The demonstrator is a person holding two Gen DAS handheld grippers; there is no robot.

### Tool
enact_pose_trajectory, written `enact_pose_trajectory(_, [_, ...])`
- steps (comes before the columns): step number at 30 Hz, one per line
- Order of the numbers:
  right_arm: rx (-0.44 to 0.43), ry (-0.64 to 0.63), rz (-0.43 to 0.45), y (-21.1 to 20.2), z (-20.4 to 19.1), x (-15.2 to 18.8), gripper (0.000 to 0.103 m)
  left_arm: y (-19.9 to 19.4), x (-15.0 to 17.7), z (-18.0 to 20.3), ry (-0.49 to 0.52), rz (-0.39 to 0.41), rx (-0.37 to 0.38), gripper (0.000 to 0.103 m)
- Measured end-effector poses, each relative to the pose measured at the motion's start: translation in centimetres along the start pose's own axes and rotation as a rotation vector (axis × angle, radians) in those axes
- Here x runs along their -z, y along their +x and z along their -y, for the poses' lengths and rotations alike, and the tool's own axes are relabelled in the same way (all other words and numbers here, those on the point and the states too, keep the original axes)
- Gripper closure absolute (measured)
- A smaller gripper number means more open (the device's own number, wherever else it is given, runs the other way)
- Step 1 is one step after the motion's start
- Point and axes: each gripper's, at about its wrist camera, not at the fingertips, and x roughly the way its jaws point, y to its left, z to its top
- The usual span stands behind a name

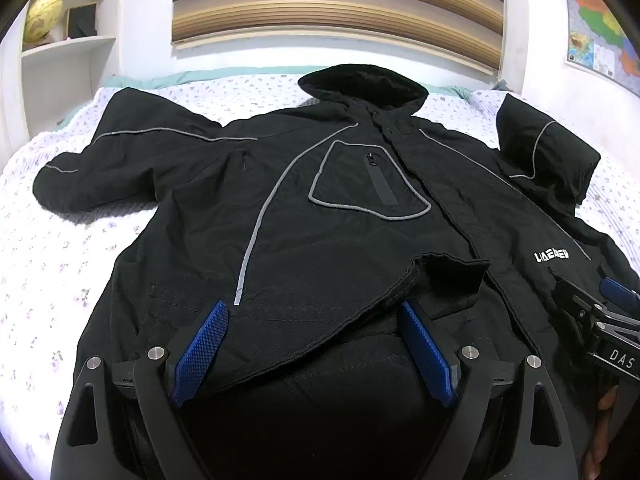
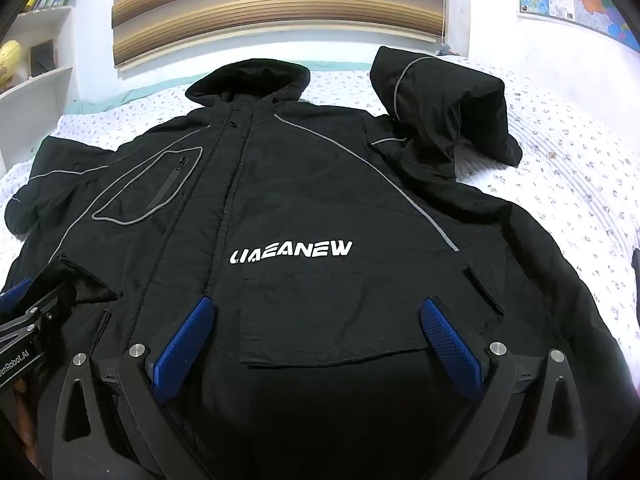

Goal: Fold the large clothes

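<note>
The black jacket [image 2: 304, 208] lies front-up across the bed [image 2: 568, 184], hood at twelve o'clock, likely spread flat so it can be folded evenly. Both grippers hover over its hem at six o'clock. The left gripper [image 1: 314, 340] has its fingers spread wide, a turned-up hem corner [image 1: 448, 276] between them; the right gripper [image 2: 318, 340] is likewise spread, holding nothing. Grey piping and white lettering [image 2: 292, 252] mark the chest; the sleeve [image 2: 444, 108] at one o'clock is crumpled upward.
</note>
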Motion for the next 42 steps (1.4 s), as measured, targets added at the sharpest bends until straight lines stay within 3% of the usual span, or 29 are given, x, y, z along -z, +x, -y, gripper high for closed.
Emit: enact_pose_trajectory(42, [-0.003,-0.005,-0.001,0.48,0.79,-0.43,0.0,0.0,0.0,0.0,0.0,0.0,0.0,0.015])
